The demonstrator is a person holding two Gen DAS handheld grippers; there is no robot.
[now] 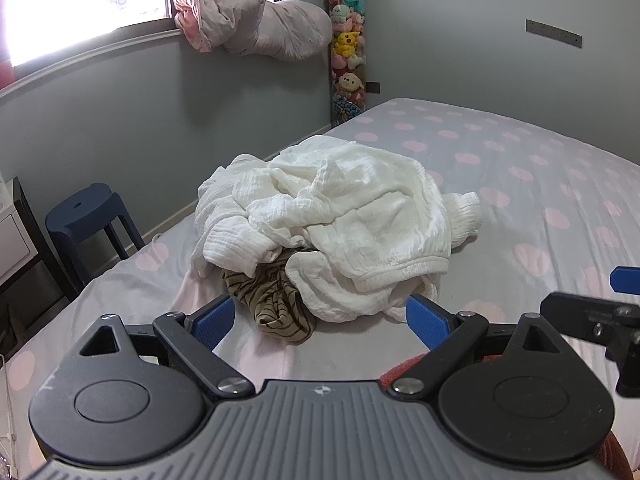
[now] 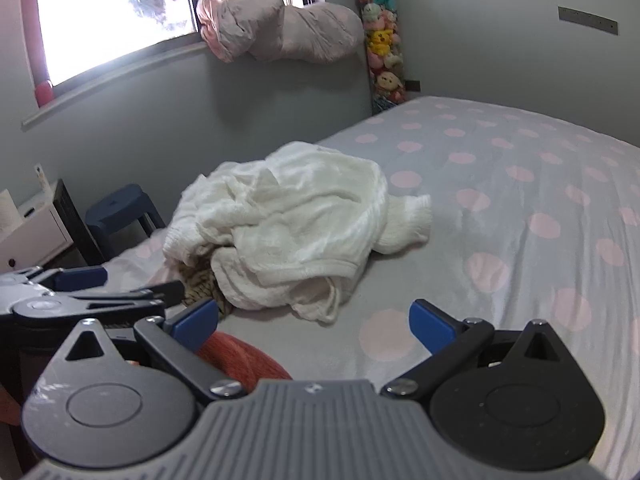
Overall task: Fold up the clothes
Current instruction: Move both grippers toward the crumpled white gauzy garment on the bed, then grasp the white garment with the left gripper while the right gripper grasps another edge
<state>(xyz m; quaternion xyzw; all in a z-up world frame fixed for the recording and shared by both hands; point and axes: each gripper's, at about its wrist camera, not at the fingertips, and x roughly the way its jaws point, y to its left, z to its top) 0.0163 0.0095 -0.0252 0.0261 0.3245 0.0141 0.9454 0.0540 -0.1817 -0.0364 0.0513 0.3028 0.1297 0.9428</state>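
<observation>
A crumpled white garment (image 1: 340,216) lies in a heap on the bed, over a brown striped garment (image 1: 276,304) that pokes out at its near side. My left gripper (image 1: 320,320) is open and empty, just short of the heap. In the right wrist view the white garment (image 2: 292,220) lies ahead and to the left, with the striped garment (image 2: 200,284) mostly hidden. My right gripper (image 2: 314,320) is open and empty above the sheet. The left gripper (image 2: 80,296) shows at its left edge.
The bed has a grey sheet with pink dots (image 1: 540,184). An orange-red cloth (image 2: 248,364) lies near under the grippers. A dark blue stool (image 1: 88,216) and a white cabinet (image 1: 12,236) stand left of the bed. A bundled duvet (image 1: 256,20) sits on the windowsill.
</observation>
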